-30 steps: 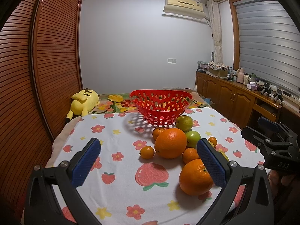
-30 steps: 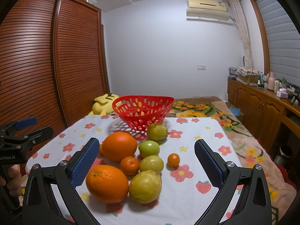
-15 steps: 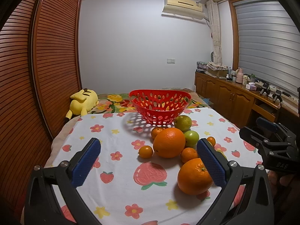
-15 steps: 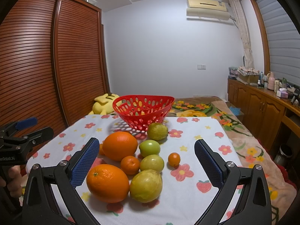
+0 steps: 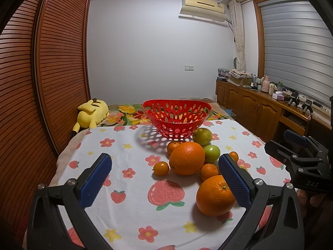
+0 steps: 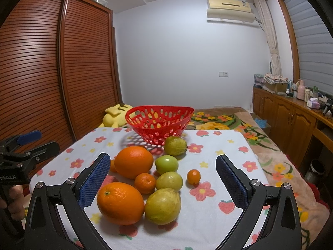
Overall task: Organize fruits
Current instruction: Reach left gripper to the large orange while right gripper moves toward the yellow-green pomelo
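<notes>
Fruits heaped loose on a white cloth printed with strawberries and flowers, all of it outside the basket. Ahead of the right gripper, between its spread blue-padded fingers: a large dimpled orange nearest, touching a knobbly yellow-green fruit on its right. Just beyond those, a small mandarin and a smooth yellow-green plum-like fruit. Farther on, a second big round orange, a glossy green fruit, and a rough olive-green fruit right against the basket's foot. Off to the right of the cluster, a tiny kumquat by itself. Red plastic basket farthest ahead, oval, walls pierced with oval holes, nothing visible inside.

Left gripper likewise released, fingers wide apart, gripping nothing; another kumquat ahead between its fingers, the near orange partly behind its right pad. Yellow plush toy lying beyond the cloth, far left, on a floral blanket.
</notes>
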`<state>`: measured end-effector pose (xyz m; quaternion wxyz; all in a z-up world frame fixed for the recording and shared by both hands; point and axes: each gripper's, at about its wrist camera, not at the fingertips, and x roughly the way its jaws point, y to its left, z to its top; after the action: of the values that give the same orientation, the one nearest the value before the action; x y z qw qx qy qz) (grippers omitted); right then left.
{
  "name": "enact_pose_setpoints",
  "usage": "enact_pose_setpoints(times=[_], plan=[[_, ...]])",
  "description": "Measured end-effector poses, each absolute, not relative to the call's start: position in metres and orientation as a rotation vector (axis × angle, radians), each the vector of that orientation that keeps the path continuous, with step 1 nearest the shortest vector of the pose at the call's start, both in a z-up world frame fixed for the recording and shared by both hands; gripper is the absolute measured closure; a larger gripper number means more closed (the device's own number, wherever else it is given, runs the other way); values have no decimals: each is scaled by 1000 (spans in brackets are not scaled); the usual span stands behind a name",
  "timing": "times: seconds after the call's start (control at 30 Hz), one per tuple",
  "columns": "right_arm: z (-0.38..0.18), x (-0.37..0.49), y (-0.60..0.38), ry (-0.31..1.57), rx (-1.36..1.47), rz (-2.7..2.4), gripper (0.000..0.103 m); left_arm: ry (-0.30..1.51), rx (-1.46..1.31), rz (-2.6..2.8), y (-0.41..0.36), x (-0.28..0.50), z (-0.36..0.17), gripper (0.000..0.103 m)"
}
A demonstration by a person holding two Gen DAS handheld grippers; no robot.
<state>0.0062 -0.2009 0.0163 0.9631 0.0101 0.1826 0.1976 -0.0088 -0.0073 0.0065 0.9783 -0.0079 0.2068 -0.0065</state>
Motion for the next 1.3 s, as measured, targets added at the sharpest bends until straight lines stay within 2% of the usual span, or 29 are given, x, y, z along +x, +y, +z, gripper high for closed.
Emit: enact_pose_setpoints(times=[0.73,1.3], plan=[[9,5,-197,386,19,403,0,464,-20,-37,-9,-6,-3,0],[-11,17,-214,490,9,395,1,652,-23,-206,-27,23,-36,0]])
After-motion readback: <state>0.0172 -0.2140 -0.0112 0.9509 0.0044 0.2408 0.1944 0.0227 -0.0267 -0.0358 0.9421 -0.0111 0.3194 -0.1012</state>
